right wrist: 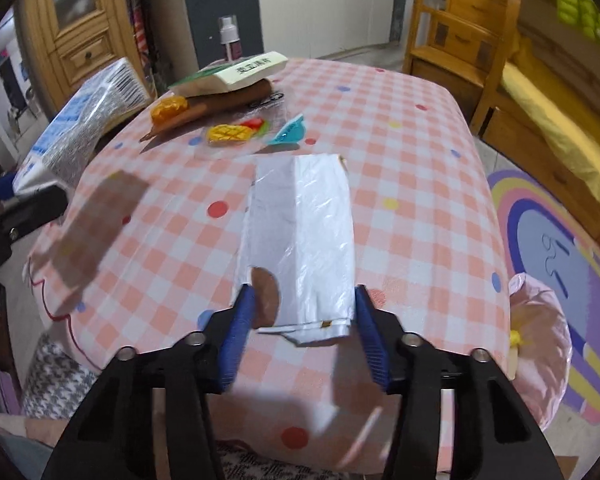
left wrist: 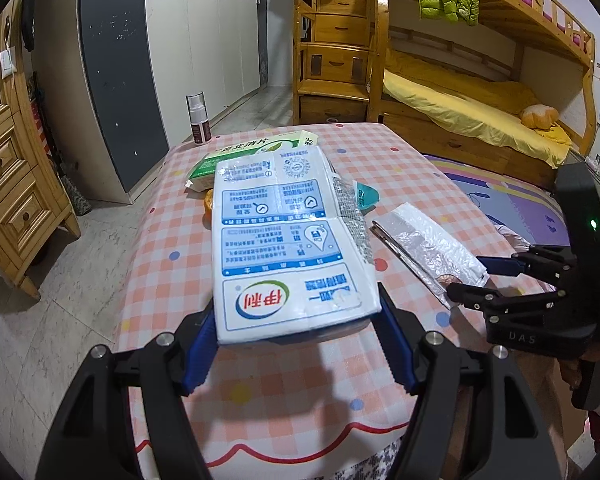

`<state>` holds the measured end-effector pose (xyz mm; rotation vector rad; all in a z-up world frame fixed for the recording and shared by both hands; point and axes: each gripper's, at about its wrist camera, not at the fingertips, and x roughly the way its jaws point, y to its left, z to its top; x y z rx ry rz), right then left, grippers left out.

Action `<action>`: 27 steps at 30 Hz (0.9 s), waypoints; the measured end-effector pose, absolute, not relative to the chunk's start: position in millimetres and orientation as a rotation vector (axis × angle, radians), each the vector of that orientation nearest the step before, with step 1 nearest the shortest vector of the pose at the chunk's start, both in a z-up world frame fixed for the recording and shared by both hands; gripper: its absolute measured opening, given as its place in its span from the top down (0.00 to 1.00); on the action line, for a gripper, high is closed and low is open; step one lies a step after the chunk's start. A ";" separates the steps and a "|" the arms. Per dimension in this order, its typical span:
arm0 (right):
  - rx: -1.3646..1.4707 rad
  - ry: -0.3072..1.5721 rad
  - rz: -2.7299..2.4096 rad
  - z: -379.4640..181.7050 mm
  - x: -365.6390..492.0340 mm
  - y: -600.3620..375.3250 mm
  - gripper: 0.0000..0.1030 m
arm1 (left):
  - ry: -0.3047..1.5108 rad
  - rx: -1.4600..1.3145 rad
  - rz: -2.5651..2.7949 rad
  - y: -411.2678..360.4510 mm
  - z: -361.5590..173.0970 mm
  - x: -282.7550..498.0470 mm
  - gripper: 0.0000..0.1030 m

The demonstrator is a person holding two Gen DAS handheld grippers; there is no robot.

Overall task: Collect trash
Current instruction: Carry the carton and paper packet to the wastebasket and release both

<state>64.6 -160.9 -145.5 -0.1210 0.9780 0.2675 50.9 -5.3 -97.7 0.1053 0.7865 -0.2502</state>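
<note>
My left gripper (left wrist: 296,332) is shut on a flattened white and blue milk carton (left wrist: 288,248), held above the pink checked table (left wrist: 260,380); the carton also shows at the left of the right wrist view (right wrist: 76,136). My right gripper (right wrist: 302,320) is shut on a flat white and silver foil wrapper (right wrist: 304,236), its blue pads against both edges; the wrapper also shows in the left wrist view (left wrist: 428,248). Further back lie a green and white box (right wrist: 236,74), a brown wrapper (right wrist: 220,106), a fruit-print wrapper (right wrist: 232,132) and a teal lid (right wrist: 288,134).
A spray bottle (left wrist: 198,120) stands at the table's far edge. A pink plastic bag (right wrist: 540,344) hangs at the table's right side. A wooden bunk bed (left wrist: 460,92), a wardrobe (left wrist: 160,60) and a wooden dresser (left wrist: 16,184) surround the table. A colourful rug (right wrist: 560,248) covers the floor.
</note>
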 end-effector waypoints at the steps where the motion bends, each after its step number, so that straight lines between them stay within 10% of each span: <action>1: -0.127 0.974 0.275 -145.3 60.7 -158.5 0.73 | 0.790 0.104 -0.252 -5.7 -99.1 50.6 0.34; 4: -0.142 0.956 0.256 -143.2 50.1 -156.2 0.96 | 0.799 0.107 -0.265 -10.5 -101.8 48.1 0.34; 27: 0.195 0.827 -0.052 -97.9 -38.8 -297.4 0.96 | 0.740 0.247 -0.620 -164.0 -95.1 21.4 0.34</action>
